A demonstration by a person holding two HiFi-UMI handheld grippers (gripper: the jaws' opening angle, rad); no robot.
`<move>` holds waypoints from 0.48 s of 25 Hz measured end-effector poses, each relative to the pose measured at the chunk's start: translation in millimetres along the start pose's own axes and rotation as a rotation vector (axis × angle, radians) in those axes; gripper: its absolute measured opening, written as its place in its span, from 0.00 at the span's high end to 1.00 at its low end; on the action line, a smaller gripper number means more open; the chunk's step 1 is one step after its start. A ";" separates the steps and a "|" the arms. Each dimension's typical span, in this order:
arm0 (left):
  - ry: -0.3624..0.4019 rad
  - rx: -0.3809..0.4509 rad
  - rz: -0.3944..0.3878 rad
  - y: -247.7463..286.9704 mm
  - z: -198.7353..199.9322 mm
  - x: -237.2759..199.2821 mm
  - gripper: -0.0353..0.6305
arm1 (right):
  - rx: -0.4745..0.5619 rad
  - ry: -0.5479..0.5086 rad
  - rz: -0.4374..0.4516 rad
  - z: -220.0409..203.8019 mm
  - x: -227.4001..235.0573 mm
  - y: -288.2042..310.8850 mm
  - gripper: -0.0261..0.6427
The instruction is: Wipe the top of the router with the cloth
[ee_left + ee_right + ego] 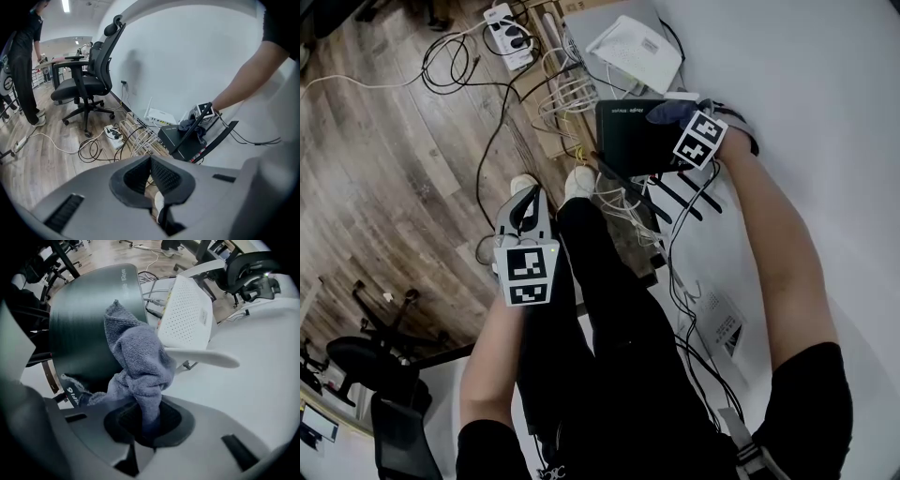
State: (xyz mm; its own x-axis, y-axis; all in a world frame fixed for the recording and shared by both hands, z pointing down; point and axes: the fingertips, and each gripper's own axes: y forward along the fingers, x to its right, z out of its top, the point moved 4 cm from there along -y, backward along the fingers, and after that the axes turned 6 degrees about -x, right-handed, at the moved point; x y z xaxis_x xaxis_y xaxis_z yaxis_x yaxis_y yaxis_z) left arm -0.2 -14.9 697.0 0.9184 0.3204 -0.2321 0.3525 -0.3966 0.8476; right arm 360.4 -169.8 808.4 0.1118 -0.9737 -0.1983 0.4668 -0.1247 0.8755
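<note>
Step in hand, as I judge it: the wipe itself, since cloth and router are in contact. Right gripper [149,422] has its jaws pinched on the cloth [138,357]. The grey-blue bunch rises from between them and drapes forward onto the router [84,310], whose dark top lies ahead and left of the jaws. A white perforated device [187,310] sits ahead and right of the jaws, just beside the router. Left gripper [151,174] has its jaws together with nothing clamped; the router is well ahead and right of them, so this gripper takes no part. Next move, as I read it: drag the bunch across the top with light downward pressure, pinch kept firm so the cloth does not slip out. How much is already wiped cannot be told. Views compared: only the right gripper view shows the pinch and how the cloth lies. Only the left gripper view shows the router's antennas [219,140] slanting up, and an office chair [86,84] far beyond. Only the head view shows both grippers well apart, with cables [567,94] tangled beside the router.
</note>
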 end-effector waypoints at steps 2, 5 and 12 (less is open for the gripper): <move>-0.003 -0.003 0.001 0.5 -1.2 -1.3 0.94 | -0.004 0.010 0.003 0.9 1.1 1.1 0.92; -0.001 -0.002 0.002 1.5 -0.1 -3.9 0.94 | 0.001 0.025 0.007 0.4 1.9 -0.2 0.92; 0.009 0.003 -0.005 0.0 2.8 -5.5 0.94 | 0.092 0.061 0.062 11.4 -5.8 -15.2 0.92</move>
State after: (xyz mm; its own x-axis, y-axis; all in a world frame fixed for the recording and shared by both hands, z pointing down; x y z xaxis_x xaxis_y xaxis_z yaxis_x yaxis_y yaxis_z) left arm -4.8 -19.1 697.0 0.9149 0.3299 -0.2326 0.3580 -0.3970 0.8451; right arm 342.6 -164.4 801.3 0.1923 -0.9671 -0.1665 0.3752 -0.0843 0.9231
